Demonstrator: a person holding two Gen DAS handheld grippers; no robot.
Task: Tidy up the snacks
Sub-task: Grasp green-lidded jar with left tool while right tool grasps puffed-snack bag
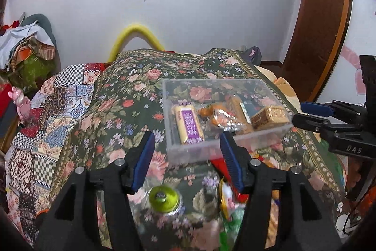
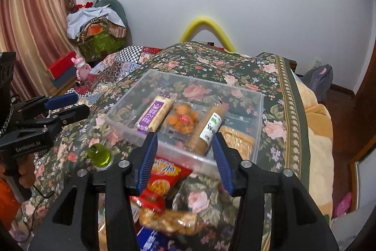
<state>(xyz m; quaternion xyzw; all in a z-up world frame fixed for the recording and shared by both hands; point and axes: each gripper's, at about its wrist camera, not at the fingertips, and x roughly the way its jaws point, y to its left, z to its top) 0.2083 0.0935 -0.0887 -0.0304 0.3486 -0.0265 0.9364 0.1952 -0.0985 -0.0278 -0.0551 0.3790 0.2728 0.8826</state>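
Soft, even indoor light fills both fisheye views, the white wall (image 1: 211, 15) bright and free of glare. Straight lines bow sharply toward the dark vignetted corners. Snack packets (image 2: 164, 215) nearest the lens smear into blur, while the clear plastic box (image 2: 256, 133) farther up the bed stays fairly sharp.

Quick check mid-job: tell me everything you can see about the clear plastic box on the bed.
The clear plastic box is a shallow, open-topped rectangular bin with transparent walls, sitting level on the floral bedspread. Through its base the rose print shows. Inside lie a purple-labelled yellow bar, a pack of orange snacks, a brown tube-shaped pack and a golden wrapped block. Its far half holds nothing. No gripper touches it; a red snack bag lies just outside its near wall.
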